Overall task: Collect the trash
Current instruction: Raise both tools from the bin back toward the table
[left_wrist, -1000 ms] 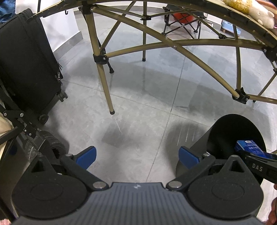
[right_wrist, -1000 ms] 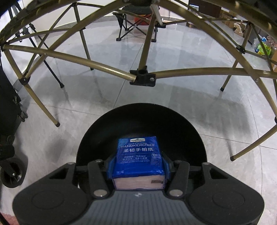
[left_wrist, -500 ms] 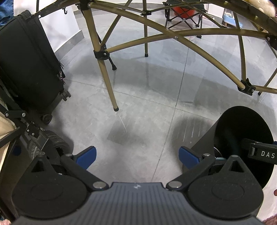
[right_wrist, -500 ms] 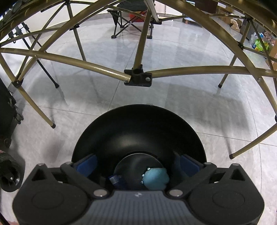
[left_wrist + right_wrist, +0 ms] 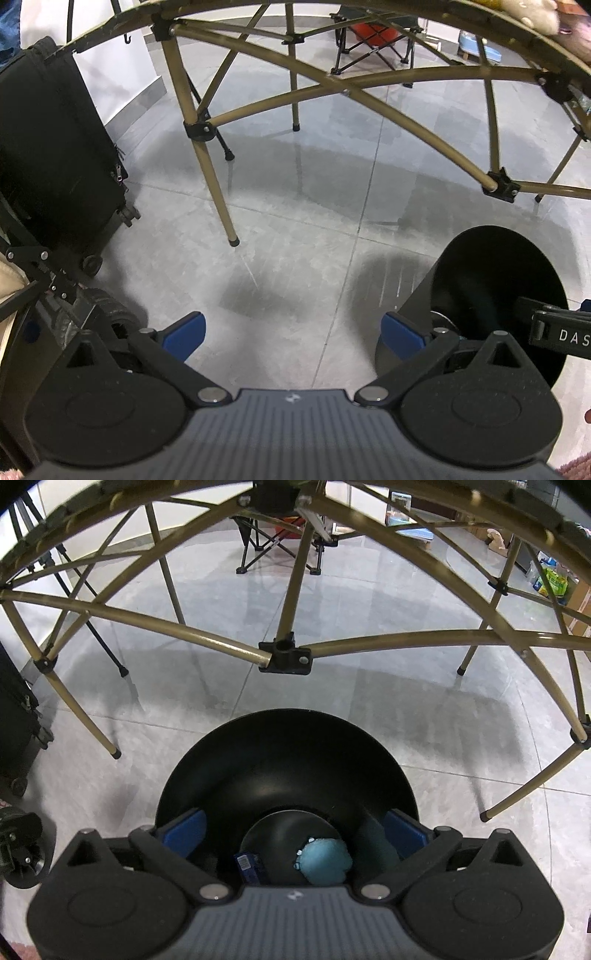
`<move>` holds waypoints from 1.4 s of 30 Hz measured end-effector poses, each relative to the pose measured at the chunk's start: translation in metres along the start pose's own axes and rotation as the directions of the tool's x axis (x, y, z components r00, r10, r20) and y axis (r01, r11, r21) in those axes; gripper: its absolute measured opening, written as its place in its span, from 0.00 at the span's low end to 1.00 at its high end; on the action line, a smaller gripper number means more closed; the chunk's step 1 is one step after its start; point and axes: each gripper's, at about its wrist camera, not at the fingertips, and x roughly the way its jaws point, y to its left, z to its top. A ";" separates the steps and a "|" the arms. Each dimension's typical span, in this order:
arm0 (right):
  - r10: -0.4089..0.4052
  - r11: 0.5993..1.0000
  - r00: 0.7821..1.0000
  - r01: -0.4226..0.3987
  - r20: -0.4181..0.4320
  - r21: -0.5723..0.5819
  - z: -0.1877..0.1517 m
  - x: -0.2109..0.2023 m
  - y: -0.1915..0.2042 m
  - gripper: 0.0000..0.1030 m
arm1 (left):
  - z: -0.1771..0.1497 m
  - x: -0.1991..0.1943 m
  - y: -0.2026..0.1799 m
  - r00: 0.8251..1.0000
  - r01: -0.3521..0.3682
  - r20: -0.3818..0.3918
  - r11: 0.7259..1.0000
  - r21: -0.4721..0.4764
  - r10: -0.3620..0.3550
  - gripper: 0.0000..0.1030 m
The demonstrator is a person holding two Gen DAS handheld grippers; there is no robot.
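Observation:
A round black trash bin (image 5: 288, 760) stands on the grey tile floor under a folding table. It also shows in the left wrist view (image 5: 495, 280) at the right. My right gripper (image 5: 293, 830) is open and empty over the bin's mouth. At the bin's bottom lie a blue tissue packet (image 5: 251, 867) and a light blue crumpled item (image 5: 325, 860). My left gripper (image 5: 291, 332) is open and empty above bare floor, left of the bin. The right gripper's black body (image 5: 557, 332) reaches over the bin there.
Gold table legs and braces (image 5: 216, 184) cross the floor ahead, with a black joint (image 5: 284, 657) just beyond the bin. A black suitcase (image 5: 51, 155) and a cart wheel (image 5: 107, 314) stand at the left. A folding chair (image 5: 277, 542) is far back.
My right gripper opened and let go of the blue tissue packet, which dropped into the bin. The left gripper stayed open and drifted slightly.

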 end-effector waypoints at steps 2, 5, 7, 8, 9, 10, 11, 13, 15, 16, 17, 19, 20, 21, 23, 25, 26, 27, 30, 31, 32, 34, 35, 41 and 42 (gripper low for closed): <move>0.001 1.000 1.000 -0.001 0.011 0.004 -0.001 -0.006 -0.003 1.00 | 0.000 -0.003 -0.001 1.000 0.004 0.007 1.000 0.002 -0.004 1.00; 0.000 1.000 1.000 -0.001 0.027 0.012 -0.003 -0.015 -0.007 1.00 | -0.001 -0.009 -0.004 1.000 0.014 0.020 1.000 0.004 -0.014 1.00; -0.001 1.000 0.999 0.001 0.038 0.017 -0.004 -0.021 -0.009 1.00 | -0.002 -0.014 -0.007 0.999 0.018 0.030 1.000 0.009 -0.018 1.00; -0.002 1.000 0.999 0.001 0.045 0.019 -0.005 -0.025 -0.011 1.00 | -0.002 -0.017 -0.010 0.999 0.022 0.038 1.000 0.013 -0.022 1.00; -0.002 1.000 0.999 0.001 0.050 0.021 -0.006 -0.028 -0.013 1.00 | -0.002 -0.019 -0.011 0.999 0.026 0.045 1.000 0.016 -0.027 1.00; -0.003 1.000 0.998 0.002 0.057 0.024 -0.006 -0.032 -0.014 1.00 | -0.002 -0.022 -0.013 0.998 0.032 0.050 0.999 0.019 -0.033 1.00; -0.004 1.000 0.998 0.003 0.064 0.027 -0.007 -0.036 -0.017 1.00 | -0.003 -0.026 -0.015 0.997 0.041 0.057 0.999 0.022 -0.042 1.00; -0.007 0.999 0.997 0.005 0.077 0.034 -0.009 -0.043 -0.021 1.00 | -0.003 -0.033 -0.019 0.996 0.057 0.073 0.998 0.027 -0.058 1.00; -0.014 0.999 0.996 0.010 0.086 0.039 -0.011 -0.049 -0.025 1.00 | -0.004 -0.040 -0.022 0.993 0.068 0.090 0.997 0.033 -0.071 1.00; -0.017 0.999 0.996 0.013 0.092 0.043 -0.012 -0.053 -0.028 1.00 | -0.005 -0.043 -0.024 0.993 0.074 0.094 0.997 0.035 -0.077 1.00; -0.019 0.999 0.995 0.015 0.099 0.049 -0.013 -0.057 -0.031 1.00 | -0.006 -0.045 -0.026 0.992 0.081 0.095 0.996 0.035 -0.084 1.00; -0.020 0.998 0.994 0.013 0.109 0.059 -0.016 -0.064 -0.036 1.00 | -0.007 -0.051 -0.030 0.990 0.095 0.100 0.995 0.036 -0.098 1.00; -0.020 0.998 0.993 0.013 0.118 0.065 -0.018 -0.069 -0.040 1.00 | -0.008 -0.055 -0.031 0.989 0.099 0.107 0.994 0.038 -0.103 1.00; -0.020 0.998 0.992 0.012 0.125 0.070 -0.019 -0.073 -0.043 1.00 | -0.009 -0.060 -0.033 0.987 0.103 0.119 0.994 0.040 -0.107 1.00; -0.018 0.997 0.990 0.006 0.143 0.079 -0.022 -0.082 -0.049 1.00 | -0.011 -0.070 -0.036 0.982 0.111 0.146 0.993 0.042 -0.116 1.00; -0.015 0.996 0.986 0.000 0.165 0.087 -0.025 -0.092 -0.055 1.00 | -0.012 -0.080 -0.039 0.978 0.116 0.170 0.992 0.044 -0.122 1.00; -0.014 0.996 0.984 -0.002 0.175 0.091 -0.025 -0.097 -0.058 1.00 | -0.013 -0.085 -0.041 0.975 0.122 0.183 0.992 0.043 -0.128 1.00; -0.015 0.995 0.982 -0.003 0.189 0.096 -0.026 -0.102 -0.062 1.00 | -0.013 -0.089 -0.043 0.973 0.125 0.193 0.991 0.042 -0.131 1.00; -0.023 0.994 0.974 -0.002 0.223 0.110 -0.028 -0.115 -0.073 1.00 | -0.010 -0.104 -0.052 0.965 0.133 0.222 0.990 0.044 -0.139 1.00; -0.022 0.993 0.972 -0.005 0.235 0.115 -0.028 -0.119 -0.077 1.00 | -0.008 -0.108 -0.055 0.962 0.138 0.232 0.989 0.045 -0.145 1.00; -0.022 0.993 0.968 -0.007 0.249 0.116 -0.028 -0.124 -0.080 1.00 | -0.007 -0.115 -0.059 0.957 0.145 0.246 0.988 0.046 -0.152 1.00; -0.029 0.994 0.959 -0.003 0.282 0.112 -0.029 -0.134 -0.086 1.00 | -0.003 -0.123 -0.064 0.949 0.156 0.268 0.986 0.052 -0.164 1.00; -0.033 0.994 0.952 0.000 0.304 0.109 -0.030 -0.140 -0.089 1.00 | -0.001 -0.127 -0.066 0.945 0.162 0.279 0.985 0.056 -0.171 1.00; 0.021 0.995 0.881 -0.066 0.472 0.077 -0.025 -0.172 -0.107 1.00 | 0.019 -0.144 -0.078 0.926 0.175 0.330 0.983 0.049 -0.181 1.00; 0.031 0.995 0.868 -0.076 0.495 0.070 -0.022 -0.175 -0.108 1.00 | 0.024 -0.146 -0.080 0.923 0.173 0.340 0.984 0.044 -0.178 1.00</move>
